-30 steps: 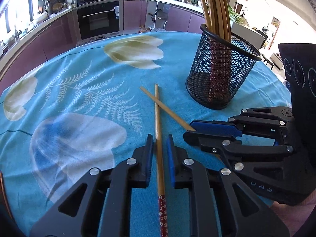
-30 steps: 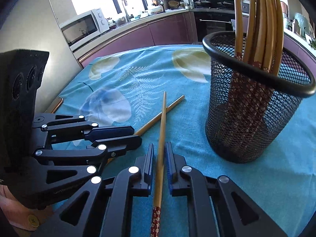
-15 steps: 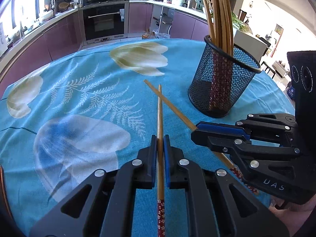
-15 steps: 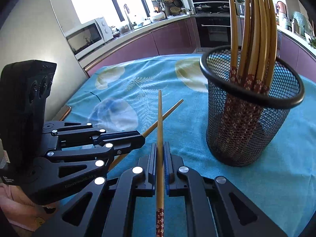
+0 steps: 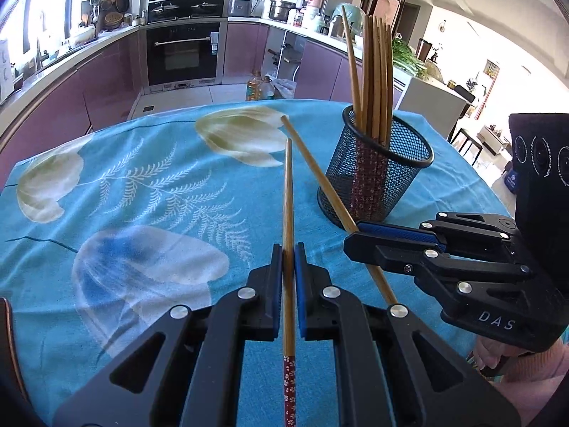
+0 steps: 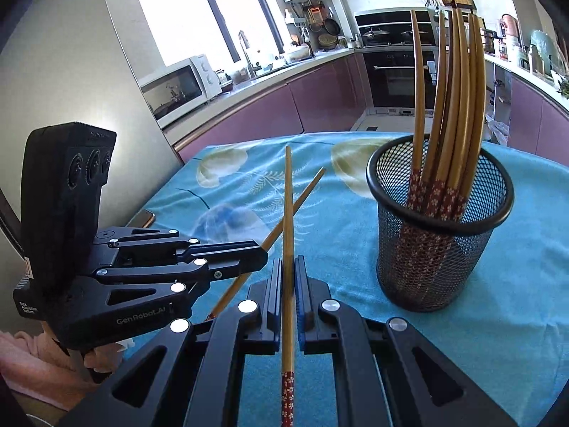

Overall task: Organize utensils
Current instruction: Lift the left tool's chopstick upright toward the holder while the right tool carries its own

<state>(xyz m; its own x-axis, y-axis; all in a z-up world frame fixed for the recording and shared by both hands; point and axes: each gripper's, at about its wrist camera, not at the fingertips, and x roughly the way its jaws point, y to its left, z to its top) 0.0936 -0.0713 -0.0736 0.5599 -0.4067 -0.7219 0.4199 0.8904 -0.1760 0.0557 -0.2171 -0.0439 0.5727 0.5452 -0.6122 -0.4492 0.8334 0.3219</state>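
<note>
While both tools grip near the patterned ends | left tool (image 5: 288,267) clamps one chopstick (image 5: 288,192), right tool (image 6: 288,277) another (image 6: 288,206) | risk: long tips cross or miss the mesh cup (image 6: 441,249), right of centre.

You are holding two bamboo chopsticks with red flowered ends clear of the cloth: the left chopstick (image 5: 288,213) is pointing straight ahead, the right chopstick (image 6: 287,220) is crossing beside it, their tips near each other. The black mesh holder (image 6: 441,249) is standing upright just right of them, carrying a bundle of matching chopsticks (image 6: 451,106) leaning together, patterned ends down.
</note>
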